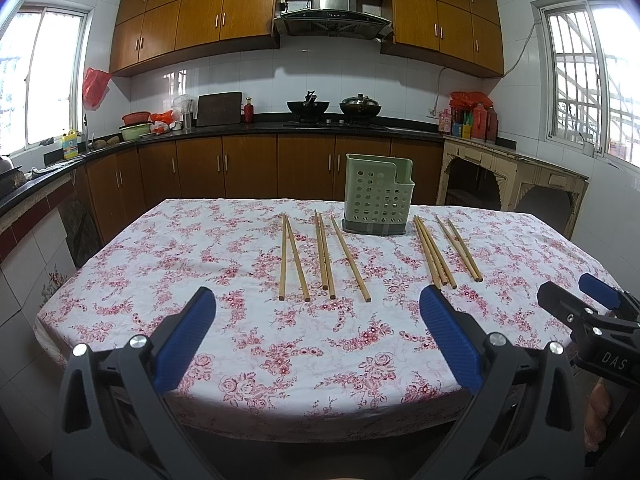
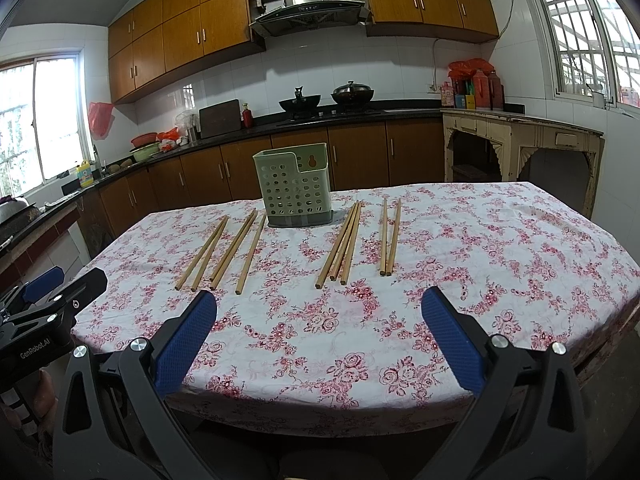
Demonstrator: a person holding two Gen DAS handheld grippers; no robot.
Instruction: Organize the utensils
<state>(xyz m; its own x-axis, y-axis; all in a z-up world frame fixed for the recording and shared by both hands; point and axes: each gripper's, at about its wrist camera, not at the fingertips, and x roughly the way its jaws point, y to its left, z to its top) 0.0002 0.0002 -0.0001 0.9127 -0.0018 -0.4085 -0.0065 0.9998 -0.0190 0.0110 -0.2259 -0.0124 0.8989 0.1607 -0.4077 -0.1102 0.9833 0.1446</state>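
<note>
A green perforated utensil holder [image 1: 377,195] [image 2: 295,185] stands upright at the far middle of the floral table. Several wooden chopsticks lie flat in groups: a pair [image 1: 294,258], another pair [image 1: 323,254] and a single one [image 1: 350,259] left of the holder, a bunch of three [image 1: 434,251] [image 2: 341,242] and a pair [image 1: 460,249] [image 2: 390,237] to its right. My left gripper [image 1: 318,320] is open and empty above the near table edge. My right gripper [image 2: 319,320] is open and empty beside it; it also shows in the left wrist view [image 1: 576,296].
The table [image 1: 240,320] with its pink floral cloth fills the foreground. Behind it run kitchen counters with woks [image 1: 307,106] on a stove, a cutting board, bowls and bottles. An old cream side table [image 1: 512,168] stands at the right.
</note>
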